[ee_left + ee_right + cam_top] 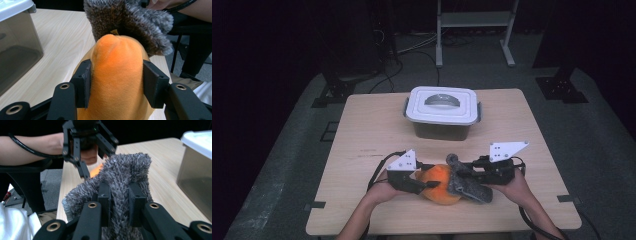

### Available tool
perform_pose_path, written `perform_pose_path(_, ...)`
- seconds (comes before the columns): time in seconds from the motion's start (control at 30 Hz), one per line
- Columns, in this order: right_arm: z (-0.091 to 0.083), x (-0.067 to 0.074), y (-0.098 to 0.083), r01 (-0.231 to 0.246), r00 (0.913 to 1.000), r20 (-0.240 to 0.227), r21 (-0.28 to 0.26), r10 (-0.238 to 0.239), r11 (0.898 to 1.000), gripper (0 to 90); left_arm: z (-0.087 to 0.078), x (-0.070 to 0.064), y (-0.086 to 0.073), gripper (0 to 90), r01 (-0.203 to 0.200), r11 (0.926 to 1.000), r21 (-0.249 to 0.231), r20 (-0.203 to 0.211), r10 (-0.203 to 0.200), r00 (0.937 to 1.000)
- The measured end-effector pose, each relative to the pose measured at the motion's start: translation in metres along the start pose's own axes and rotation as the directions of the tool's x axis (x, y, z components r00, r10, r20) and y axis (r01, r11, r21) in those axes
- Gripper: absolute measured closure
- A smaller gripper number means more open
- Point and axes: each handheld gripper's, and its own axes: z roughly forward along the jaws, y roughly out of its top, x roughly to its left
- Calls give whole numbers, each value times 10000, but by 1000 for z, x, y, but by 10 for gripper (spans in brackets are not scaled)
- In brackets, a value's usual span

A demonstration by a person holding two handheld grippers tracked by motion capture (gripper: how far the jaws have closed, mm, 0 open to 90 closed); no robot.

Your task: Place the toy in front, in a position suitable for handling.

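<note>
A soft toy lies near the table's front edge, with an orange plush body (439, 184) and a grey furry part (468, 185) at its right. My left gripper (428, 186) comes in from the left and is shut on the orange body (115, 55), both pads pressing into its sides. From the right, my right gripper (462, 176) is shut on the grey fur (125, 172), which bulges between its pads. In the left gripper view the grey fur (140, 22) rises just behind the orange body.
A grey plastic box with a white handled lid (442, 106) stands closed at the back middle of the wooden table (372, 130). It is also at the left of the left gripper view (17, 45) and the right of the right gripper view (197, 170).
</note>
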Motion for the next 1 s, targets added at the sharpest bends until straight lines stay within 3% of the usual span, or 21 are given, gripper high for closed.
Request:
perform_pose_path(0.23,9,-8,-14,-216,9997,92,913,209,9956,750,-5,2,-1,470,107,9999,-91,-9,-107,9999)
perform_pose_path(0.33,6,-5,-11,-152,9998,168,692,141,9975,750,-4,2,-1,470,179,9997,-177,52,-179,9998)
perform_pose_path(0.43,5,0,-2,51,10000,-6,74,-51,10000,751,-3,0,1,470,73,9997,-221,83,-71,9999)
perform_pose_path(0.5,7,2,0,193,9998,15,214,-194,9996,751,-3,0,2,470,58,9996,-290,144,-54,9999)
perform_pose_path(0.6,13,-1,-8,51,10000,-44,646,-48,9979,751,-3,0,0,457,51,9998,-203,162,-48,9999)
perform_pose_path(0.67,13,-4,-13,-127,9997,-203,817,144,9966,750,-3,2,-3,405,218,9991,-357,247,-209,9995)
perform_pose_path(0.8,12,-6,-19,-179,9998,-90,1139,191,9933,751,-3,6,-5,262,516,9977,-448,257,-505,9984)
perform_pose_path(0.87,11,-8,-25,-268,9994,-158,1323,292,9908,750,-1,10,-11,190,938,9949,-360,297,-927,9952)
perform_pose_path(0.97,11,-9,-27,-255,9996,-104,1514,274,9881,751,1,14,-17,173,1363,9901,-348,564,-1342,9893)
perform_pose_path(1.0,12,-9,-28,-265,9996,-91,1560,282,9874,751,0,15,-17,205,1337,9905,-327,660,-1313,9891)
